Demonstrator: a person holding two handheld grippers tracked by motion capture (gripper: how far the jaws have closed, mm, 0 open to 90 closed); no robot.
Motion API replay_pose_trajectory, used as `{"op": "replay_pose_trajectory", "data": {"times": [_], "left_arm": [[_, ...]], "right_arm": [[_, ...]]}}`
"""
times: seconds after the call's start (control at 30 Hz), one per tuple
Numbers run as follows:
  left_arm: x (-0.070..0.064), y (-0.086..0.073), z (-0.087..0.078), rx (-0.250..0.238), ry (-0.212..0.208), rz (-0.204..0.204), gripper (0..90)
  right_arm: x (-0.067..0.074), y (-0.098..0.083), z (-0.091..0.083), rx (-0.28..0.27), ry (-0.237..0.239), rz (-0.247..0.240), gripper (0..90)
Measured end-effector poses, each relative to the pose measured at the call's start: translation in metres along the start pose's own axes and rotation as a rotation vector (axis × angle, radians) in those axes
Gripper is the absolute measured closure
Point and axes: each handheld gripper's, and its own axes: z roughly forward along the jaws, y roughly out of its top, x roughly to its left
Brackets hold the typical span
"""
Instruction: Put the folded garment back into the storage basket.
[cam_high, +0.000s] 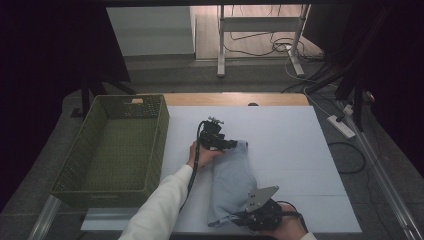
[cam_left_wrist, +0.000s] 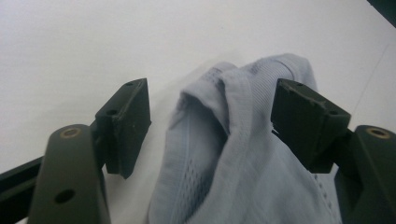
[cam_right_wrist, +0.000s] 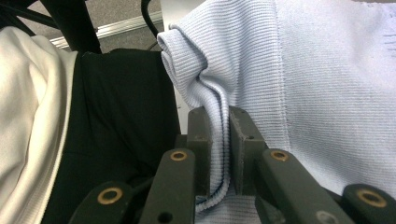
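We see a pale blue garment (cam_high: 232, 182) lying on the white tabletop (cam_high: 300, 150), no readable label on it. Our right gripper (cam_right_wrist: 219, 140) pinches its ribbed hem tight; our left gripper (cam_left_wrist: 212, 121) stands wide open around its far end.

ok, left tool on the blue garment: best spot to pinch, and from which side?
Probably the bunched far end of the blue garment, where the ribbed hem stands up in a ridge off the white table. Come in low along the cloth from the left tool side; its open jaws already straddle that fold. The right tool pins the near hem.
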Motion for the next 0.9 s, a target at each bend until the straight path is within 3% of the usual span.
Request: {"op": "replay_pose_trajectory", "data": {"times": [0.33,0.5,0.57,0.67,0.8,0.9], "left_arm": [[0.003,0.004,0.017,0.054,-0.012,0.005,29.6],[-0.001,0.004,0.019,0.069,-0.048,0.025,33.8],[-0.006,0.004,0.021,0.077,-0.035,0.043,35.4],[-0.008,0.005,0.021,0.091,-0.023,0.068,45.7],[-0.005,0.003,0.020,0.084,-0.043,0.064,62.2],[-0.006,0.003,0.019,0.082,-0.048,0.087,70.1]], "right_arm": [[-0.002,0.001,0.001,0.009,0.007,0.000,80.1],[-0.002,0.001,0.002,0.011,0.010,0.001,80.1],[-0.002,0.001,0.002,0.009,0.010,0.000,80.1],[-0.002,0.001,0.002,0.014,0.004,-0.004,80.1],[-0.002,0.001,0.002,0.013,0.003,-0.003,80.1],[-0.003,0.001,0.002,0.011,0.002,-0.005,80.1]]}}
